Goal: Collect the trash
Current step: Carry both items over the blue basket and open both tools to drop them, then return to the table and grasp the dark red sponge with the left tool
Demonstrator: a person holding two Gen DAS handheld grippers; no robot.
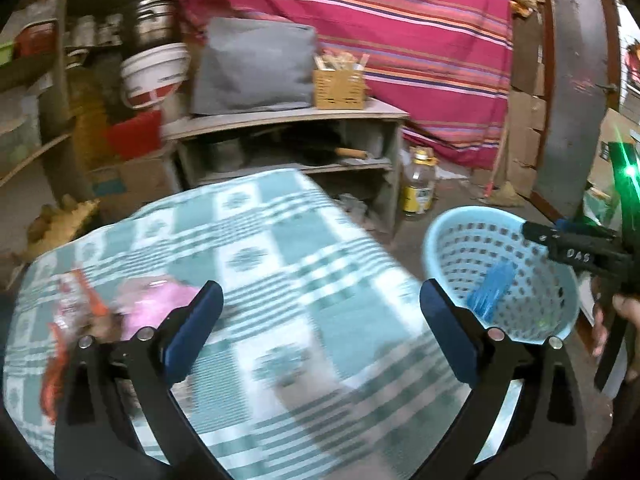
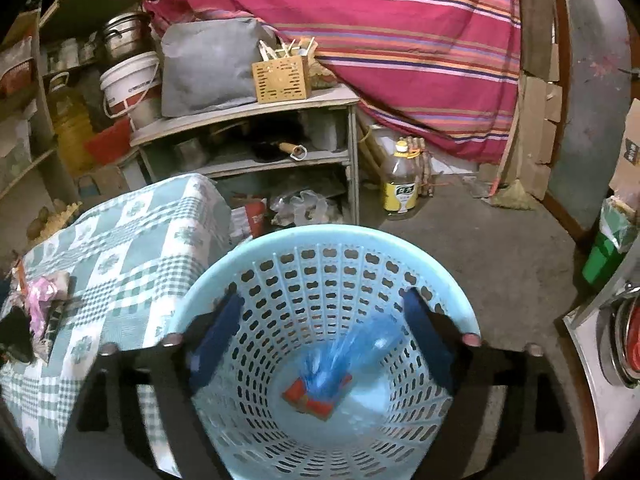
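Two steps in hand, judging by the layout: dropping one piece into the light-blue perforated basket (image 2: 320, 240), then fetching more from the checked cloth (image 1: 288, 240).

Right gripper (image 2: 320, 344) poised over the basket mouth, pads spread wide, nothing pinched between them. Blue crinkly wrapper (image 2: 352, 356) blurred inside the basket, above a red-orange wrapper (image 2: 308, 396) on the basket floor; hard to tell whether resting or mid-fall. Best to hold centred over the mouth until the wrapper settles, then lift straight up clear of the rim, avoiding a knock to the basket wall.

Left gripper (image 1: 320, 332) over the cloth, to the left of the basket, pads likewise wide apart and empty. Remaining trash lying on the cloth at the side far from the basket: a pink crumpled wrapper (image 1: 156, 308) and, just beyond it, an orange-and-white packet (image 1: 72, 300), the two seemingly touching. View smeared there, so exact edges unclear.

For a good pick: swing away from the basket toward the pink wrapper, come down with pads straddling the highest crumple, close on wrapper alone without snagging the cloth beneath. One piece per trip looks safer than both, since thin film slips easily. Then across to the basket, releasing only once well inside the rim.
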